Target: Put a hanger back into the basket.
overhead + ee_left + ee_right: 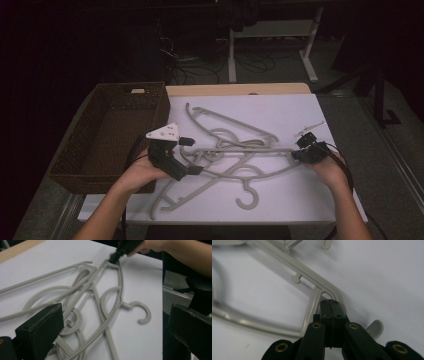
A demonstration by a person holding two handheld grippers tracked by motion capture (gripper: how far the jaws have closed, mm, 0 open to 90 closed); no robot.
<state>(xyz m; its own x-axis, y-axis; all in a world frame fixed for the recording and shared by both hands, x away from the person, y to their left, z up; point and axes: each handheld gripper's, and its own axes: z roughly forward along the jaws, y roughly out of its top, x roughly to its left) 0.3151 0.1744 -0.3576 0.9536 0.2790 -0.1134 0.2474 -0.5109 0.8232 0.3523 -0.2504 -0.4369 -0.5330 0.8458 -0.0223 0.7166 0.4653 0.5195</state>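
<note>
High view: the topmost hanger (235, 150) is seen lying crosswise on the table (300, 200), its right end pinched by the right gripper (300, 154)'s closed fingers, its left end beside the left gripper (192, 156)'s parted fingers.

A pile of grey hangers (235, 150) lies tangled on the white board (300, 200) covering the table. The left gripper (182, 157) sits at the pile's left end, the right gripper (300, 150) at its right end. A brown wicker basket (75, 172) stands along the board's left edge.
</note>
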